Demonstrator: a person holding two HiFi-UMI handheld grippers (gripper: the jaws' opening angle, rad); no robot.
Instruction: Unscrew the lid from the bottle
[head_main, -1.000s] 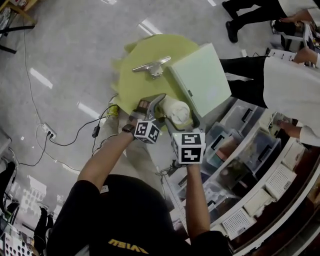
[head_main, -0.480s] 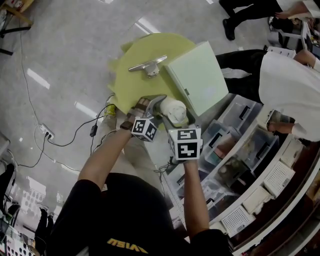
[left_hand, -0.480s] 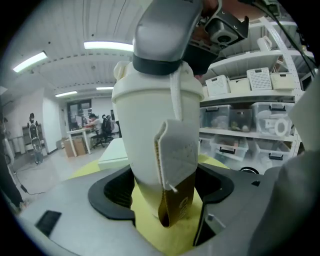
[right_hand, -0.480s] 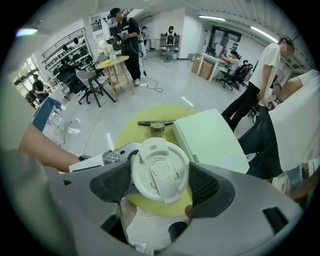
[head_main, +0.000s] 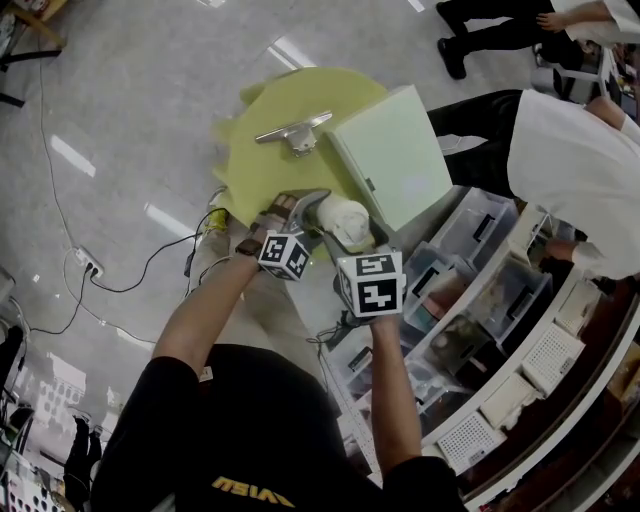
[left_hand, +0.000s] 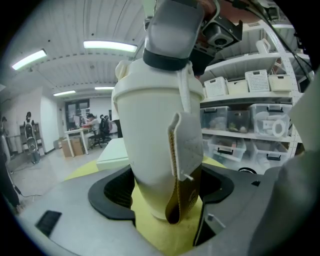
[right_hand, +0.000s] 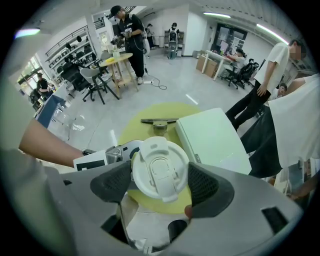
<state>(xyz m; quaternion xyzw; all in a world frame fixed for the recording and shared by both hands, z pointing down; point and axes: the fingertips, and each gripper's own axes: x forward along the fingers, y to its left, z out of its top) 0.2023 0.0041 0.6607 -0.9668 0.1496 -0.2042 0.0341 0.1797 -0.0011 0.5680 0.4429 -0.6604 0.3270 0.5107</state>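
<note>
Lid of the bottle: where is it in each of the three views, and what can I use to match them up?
Head view: the lid is a little above centre.
Left gripper view: upper centre, topping the bottle.
Right gripper view: centre, seen from above.
Shared landmark: the pale green box beside it.

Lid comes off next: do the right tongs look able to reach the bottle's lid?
Likely yes: the right tongs have just been closing with the lid between them, nothing blocking.
</note>
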